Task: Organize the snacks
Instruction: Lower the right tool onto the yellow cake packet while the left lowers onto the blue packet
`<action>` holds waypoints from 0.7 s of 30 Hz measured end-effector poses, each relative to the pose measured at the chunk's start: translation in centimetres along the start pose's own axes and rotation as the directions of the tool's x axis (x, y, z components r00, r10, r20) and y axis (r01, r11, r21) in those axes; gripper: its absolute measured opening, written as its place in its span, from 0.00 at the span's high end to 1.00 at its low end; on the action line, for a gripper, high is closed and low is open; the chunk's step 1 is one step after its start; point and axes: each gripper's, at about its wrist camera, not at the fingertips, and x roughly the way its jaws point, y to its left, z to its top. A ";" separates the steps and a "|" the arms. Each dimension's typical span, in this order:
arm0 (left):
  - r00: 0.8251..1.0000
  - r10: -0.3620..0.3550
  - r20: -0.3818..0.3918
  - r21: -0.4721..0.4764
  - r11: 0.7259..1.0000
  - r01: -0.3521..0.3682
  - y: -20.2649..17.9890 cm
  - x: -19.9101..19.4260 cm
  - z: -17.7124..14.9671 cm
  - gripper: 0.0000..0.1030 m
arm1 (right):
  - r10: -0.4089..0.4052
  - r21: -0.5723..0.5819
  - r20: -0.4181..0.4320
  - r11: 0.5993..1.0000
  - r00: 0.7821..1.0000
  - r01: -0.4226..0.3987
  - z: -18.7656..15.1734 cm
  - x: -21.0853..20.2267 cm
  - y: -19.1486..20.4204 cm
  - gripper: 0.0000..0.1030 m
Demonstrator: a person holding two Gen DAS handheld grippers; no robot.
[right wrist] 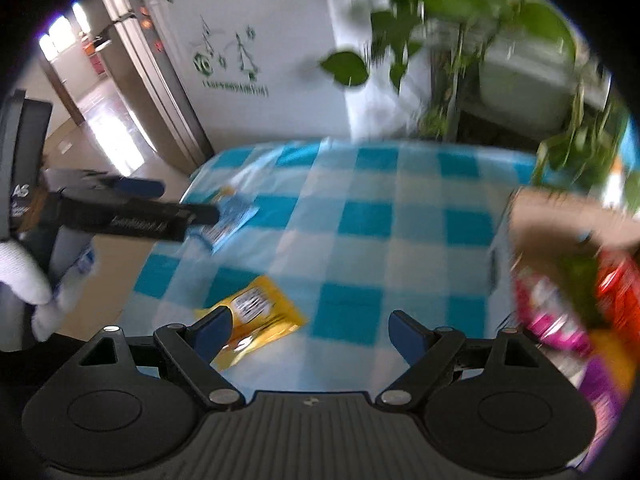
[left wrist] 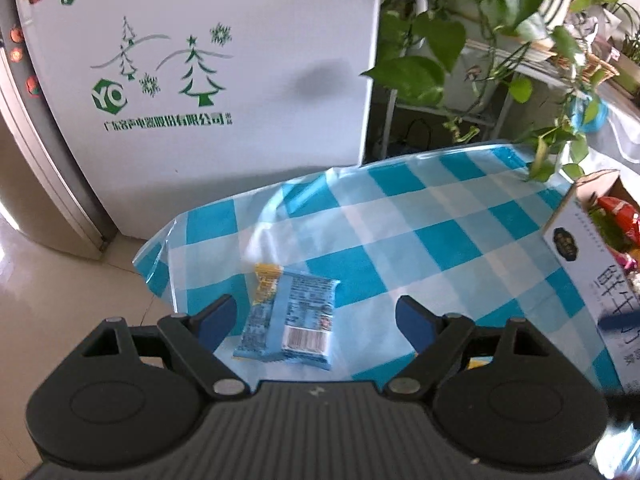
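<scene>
Blue-and-white checked cloth covers the worktop [left wrist: 420, 216], and behind it, upper left of the frame, stands a white fridge [left wrist: 240, 60] printed with green trees. Trailing green plants [left wrist: 460, 40] fill the upper right.

Left wrist view: the left hand-held gripper [left wrist: 316, 320] has its 2 blue-padded fingers spread well apart over the cloth, nothing between the pads. Just ahead, lower centre, lies a light-blue snack packet [left wrist: 290, 322] with its barcode facing up, and a small yellow packet [left wrist: 266, 286] peeks out from under its far left corner. At the right edge sits an open cardboard box [left wrist: 592, 264] with bright wrappers inside.

Right wrist view, blurred: the right hand-held gripper [right wrist: 310, 334] also has its fingers apart, holding nothing. A yellow snack packet [right wrist: 260, 320] lies on the cloth at lower centre, partly behind the left finger; whether they touch, I cannot tell. At mid left the other hand-held gripper reaches over the blue packet, held by a white-gloved hand [right wrist: 24, 276]. Red, pink and purple wrappers smear the right edge.
</scene>
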 end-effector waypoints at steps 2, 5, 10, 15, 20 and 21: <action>1.000 0.005 -0.006 0.004 1.000 -0.005 0.5 0.7 0.1 0.16 | 0.009 0.047 -0.042 0.999 0.999 -0.007 -0.4 1.0 0.6 0.13; 0.999 0.014 -0.028 0.037 0.999 -0.013 1.1 1.9 0.2 0.16 | 0.019 0.120 -0.073 0.993 0.997 -0.010 -0.9 2.5 1.0 0.13; 0.998 0.018 -0.066 0.060 0.998 -0.014 1.8 3.7 -0.1 0.16 | 0.022 0.222 -0.101 0.975 0.995 0.001 -1.2 4.5 1.8 0.13; 0.998 0.015 -0.062 0.071 0.997 -0.011 2.3 4.6 0.1 0.16 | 0.011 0.309 -0.122 0.951 0.992 0.028 -1.2 6.3 2.4 0.12; 0.998 -0.009 -0.059 0.037 0.999 0.011 2.8 5.2 0.5 0.16 | -0.062 0.317 -0.092 0.944 0.994 0.088 -0.9 7.3 3.4 0.12; 0.998 -0.012 -0.060 0.031 0.999 0.013 2.9 5.3 0.6 0.16 | -0.076 0.326 -0.093 0.940 0.993 0.103 -0.9 7.6 3.4 0.12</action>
